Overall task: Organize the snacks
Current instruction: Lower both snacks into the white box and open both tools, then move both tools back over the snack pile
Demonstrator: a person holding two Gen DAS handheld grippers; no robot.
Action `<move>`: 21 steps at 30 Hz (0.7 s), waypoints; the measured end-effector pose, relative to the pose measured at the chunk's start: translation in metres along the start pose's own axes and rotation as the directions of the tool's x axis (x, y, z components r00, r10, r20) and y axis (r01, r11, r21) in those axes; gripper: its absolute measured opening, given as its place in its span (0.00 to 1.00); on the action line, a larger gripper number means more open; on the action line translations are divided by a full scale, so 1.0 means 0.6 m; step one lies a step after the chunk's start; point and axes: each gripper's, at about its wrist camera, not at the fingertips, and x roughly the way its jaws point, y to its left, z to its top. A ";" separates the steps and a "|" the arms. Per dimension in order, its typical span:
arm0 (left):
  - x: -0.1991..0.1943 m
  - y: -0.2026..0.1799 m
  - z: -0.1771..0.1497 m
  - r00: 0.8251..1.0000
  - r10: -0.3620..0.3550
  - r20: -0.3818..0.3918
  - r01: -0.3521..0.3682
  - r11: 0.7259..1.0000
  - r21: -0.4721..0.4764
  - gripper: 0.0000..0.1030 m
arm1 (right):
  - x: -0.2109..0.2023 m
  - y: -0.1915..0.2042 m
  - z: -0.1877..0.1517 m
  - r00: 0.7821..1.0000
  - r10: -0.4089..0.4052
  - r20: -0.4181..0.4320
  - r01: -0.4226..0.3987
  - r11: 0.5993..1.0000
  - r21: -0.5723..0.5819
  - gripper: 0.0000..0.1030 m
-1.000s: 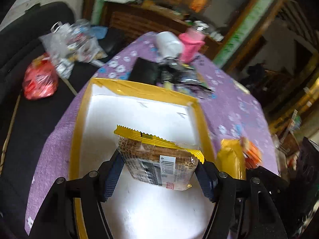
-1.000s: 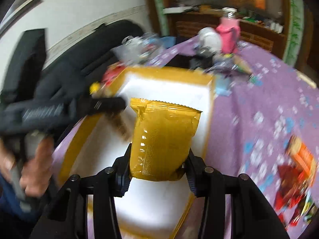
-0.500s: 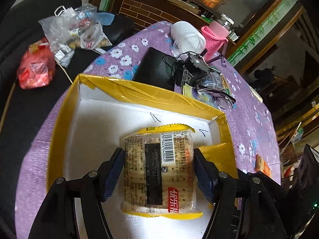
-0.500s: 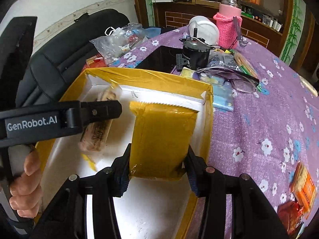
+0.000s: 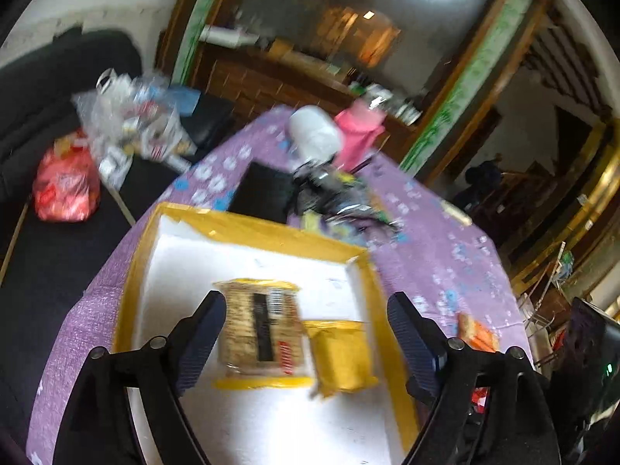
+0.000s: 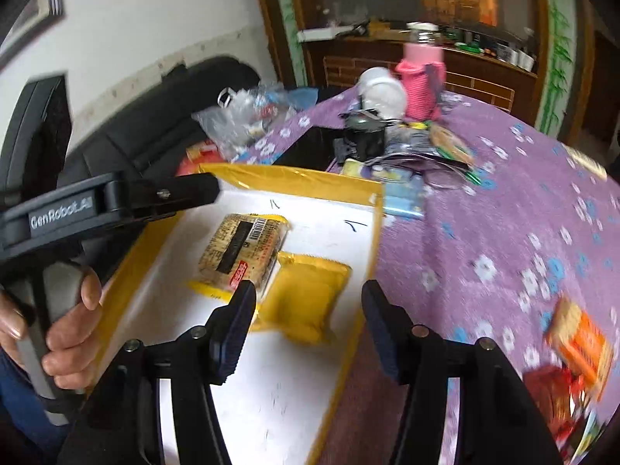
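Observation:
A shallow box with a yellow rim (image 5: 248, 228) (image 6: 294, 178) and a white floor lies on the purple flowered tablecloth. Two snacks lie flat inside it, side by side: a cracker pack with a barcode (image 5: 261, 333) (image 6: 242, 248) and a plain yellow pouch (image 5: 341, 352) (image 6: 306, 298). My left gripper (image 5: 306, 302) hovers above them with its jaws opening wide and its pads touching nothing. My right gripper (image 6: 308, 288) hangs over the yellow pouch, jaws also opening, pads clear of it. A left-gripper finger (image 6: 170, 193) reaches over the box's left rim.
Orange and red snack packs (image 6: 577, 341) (image 5: 478, 333) lie on the cloth to the right of the box. Behind the box stand a pink bottle (image 6: 420, 77), a white round container (image 6: 381, 91), a black gadget (image 6: 362, 135) and glasses. Plastic bags (image 5: 131, 124) sit on a black sofa at left.
Both grippers have let go of their snacks and drawn back with wider jaws. The cracker pack and the yellow pouch now lie on the box floor.

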 end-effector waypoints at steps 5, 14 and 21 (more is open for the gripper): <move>-0.039 -0.064 -0.038 0.997 -0.028 0.068 0.023 0.997 0.079 0.91 | -0.058 -0.028 -0.045 0.999 -0.022 0.036 0.021 1.000 0.015 0.59; -0.020 -0.238 -0.130 0.987 -0.156 -0.040 0.161 0.948 0.273 0.94 | -0.184 -0.124 -0.135 0.974 -0.149 0.168 0.127 0.983 0.135 0.63; 0.041 -0.358 -0.205 0.970 -0.180 -0.163 0.228 0.908 0.350 0.94 | -0.303 -0.267 -0.214 0.896 -0.368 0.247 0.261 0.889 0.377 0.67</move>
